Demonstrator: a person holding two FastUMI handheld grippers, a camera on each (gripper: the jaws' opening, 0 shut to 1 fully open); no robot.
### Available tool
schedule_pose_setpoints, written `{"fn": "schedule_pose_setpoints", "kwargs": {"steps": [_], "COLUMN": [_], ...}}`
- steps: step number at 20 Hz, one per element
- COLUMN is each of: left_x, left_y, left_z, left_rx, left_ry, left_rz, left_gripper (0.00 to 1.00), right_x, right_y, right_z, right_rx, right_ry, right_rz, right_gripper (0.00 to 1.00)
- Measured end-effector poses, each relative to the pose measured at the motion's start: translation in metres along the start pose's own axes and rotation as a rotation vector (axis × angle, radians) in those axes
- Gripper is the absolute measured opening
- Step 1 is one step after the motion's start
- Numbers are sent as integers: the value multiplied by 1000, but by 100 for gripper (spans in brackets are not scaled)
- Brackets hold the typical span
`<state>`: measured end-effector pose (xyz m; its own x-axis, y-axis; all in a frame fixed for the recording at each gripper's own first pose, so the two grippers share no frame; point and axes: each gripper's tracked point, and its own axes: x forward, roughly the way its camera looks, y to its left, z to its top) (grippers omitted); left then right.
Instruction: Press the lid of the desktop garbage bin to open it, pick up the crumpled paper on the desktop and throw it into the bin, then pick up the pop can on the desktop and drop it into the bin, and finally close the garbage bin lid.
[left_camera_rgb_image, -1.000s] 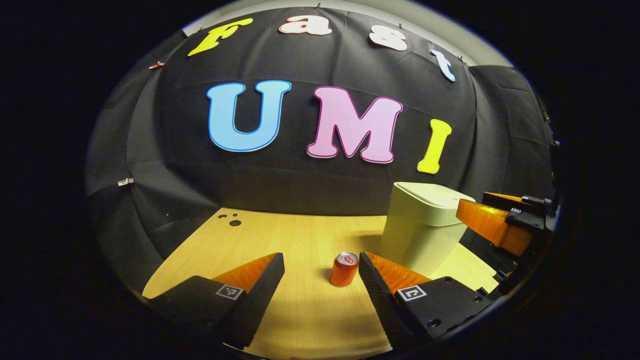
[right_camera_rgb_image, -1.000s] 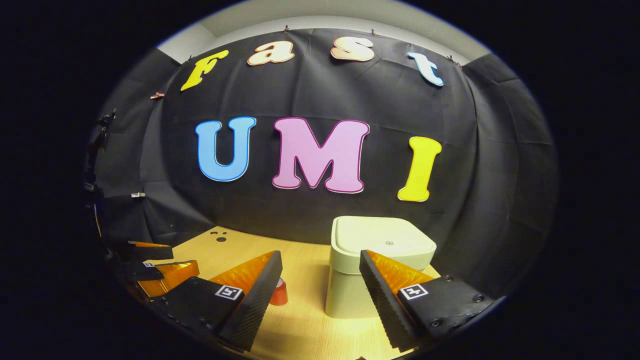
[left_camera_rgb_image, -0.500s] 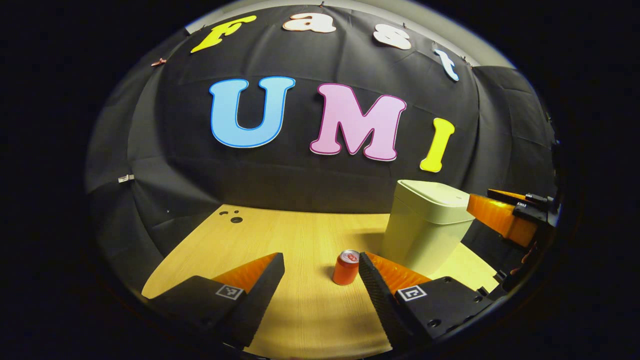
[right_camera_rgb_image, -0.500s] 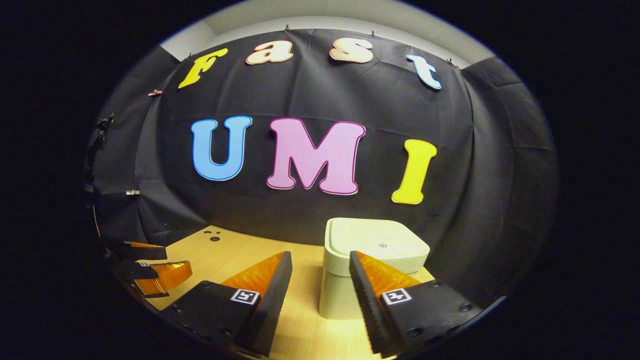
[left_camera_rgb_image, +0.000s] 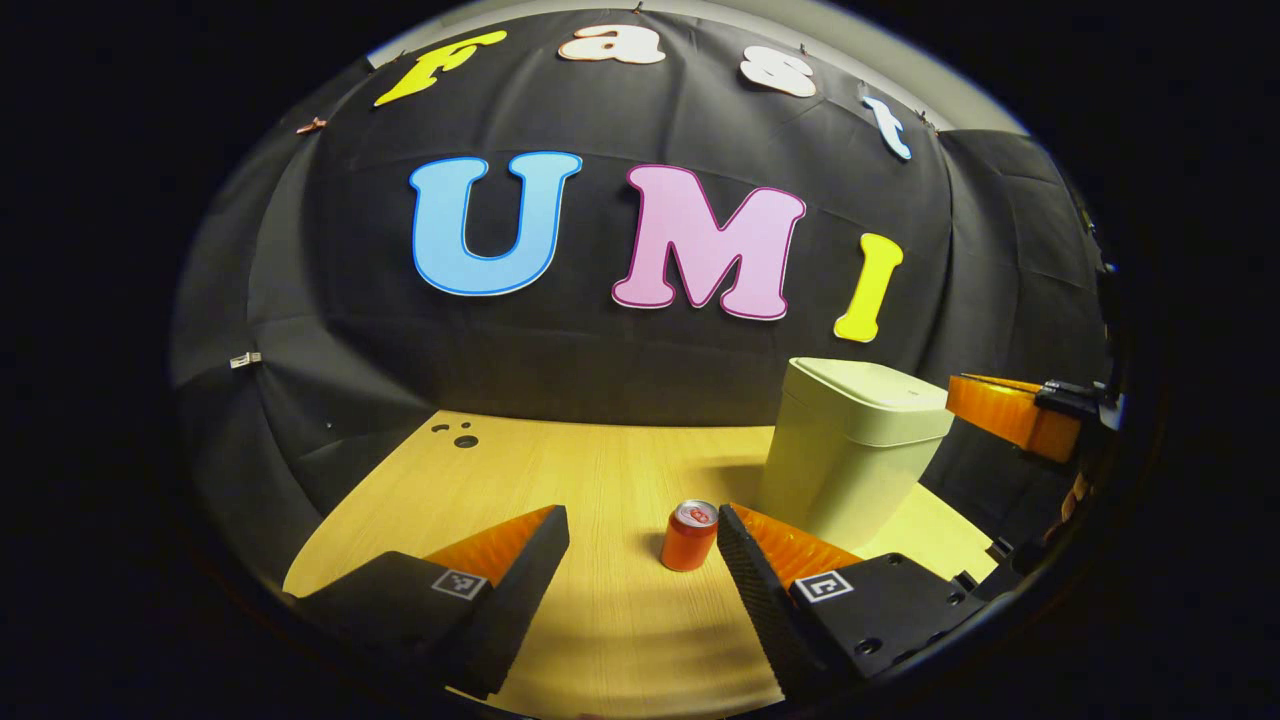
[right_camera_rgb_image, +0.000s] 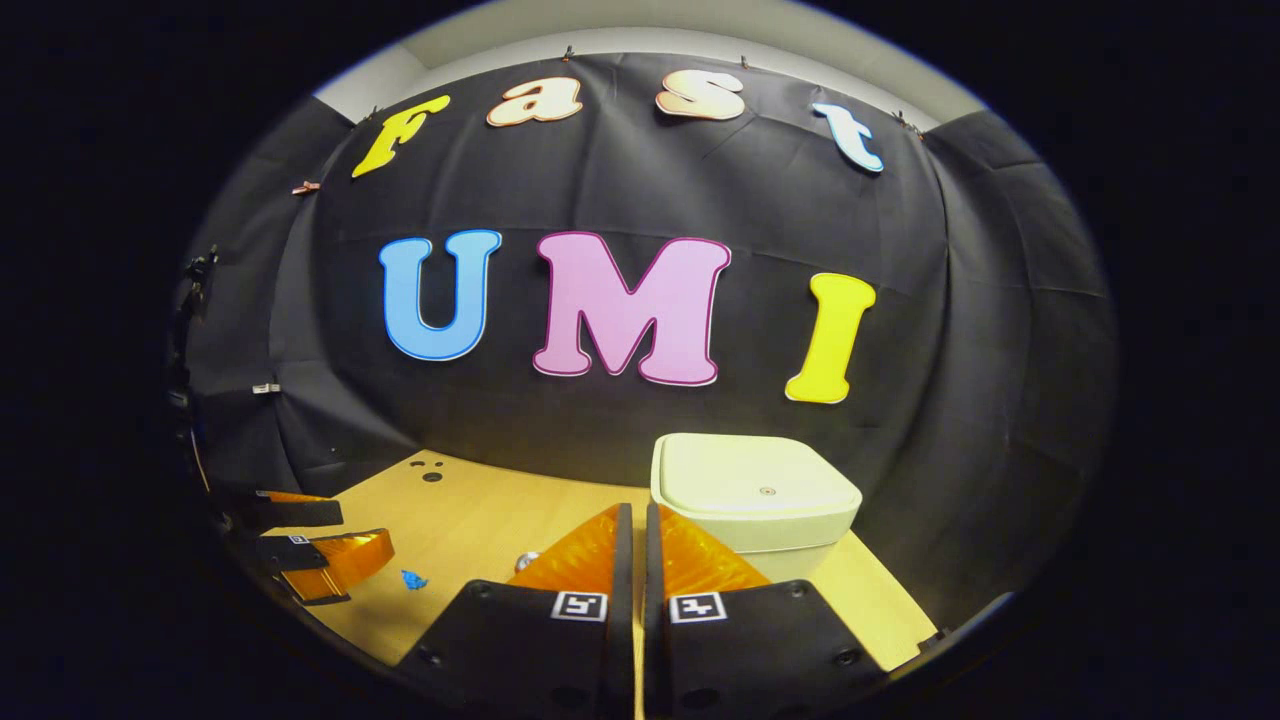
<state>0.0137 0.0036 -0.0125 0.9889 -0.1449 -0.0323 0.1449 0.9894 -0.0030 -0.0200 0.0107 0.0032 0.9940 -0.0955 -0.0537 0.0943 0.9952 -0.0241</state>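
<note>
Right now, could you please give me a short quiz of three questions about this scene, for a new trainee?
1. True or false: the lid of the garbage bin is shut.
2. How does the pop can stand on the desktop? A) upright B) on its side C) upside down
3. Fill in: the right gripper has its fingers nearly ____, with nothing between them, while the left gripper is open.

Key: 1. True. 2. A, upright, close beside the bin. 3. Closed; a thin slit remains.
</note>
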Motion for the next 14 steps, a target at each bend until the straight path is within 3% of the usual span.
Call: {"fn": "schedule_pose_setpoints", "kwargs": {"steps": [3, 14], "left_x": [1, 2], "left_y": [0, 4], "left_z": [-3, -10], "left_rx": [-1, -1], "left_ry": [7, 30], "left_rz": [4, 20], "left_gripper": [96, 96], "right_x": [7, 25], "right_y": [-2, -10], "right_z": [4, 28], "right_rx": [-3, 20], "right_ry": [3, -10], "right_rz": [-7, 73], "right_gripper": [6, 5]}}
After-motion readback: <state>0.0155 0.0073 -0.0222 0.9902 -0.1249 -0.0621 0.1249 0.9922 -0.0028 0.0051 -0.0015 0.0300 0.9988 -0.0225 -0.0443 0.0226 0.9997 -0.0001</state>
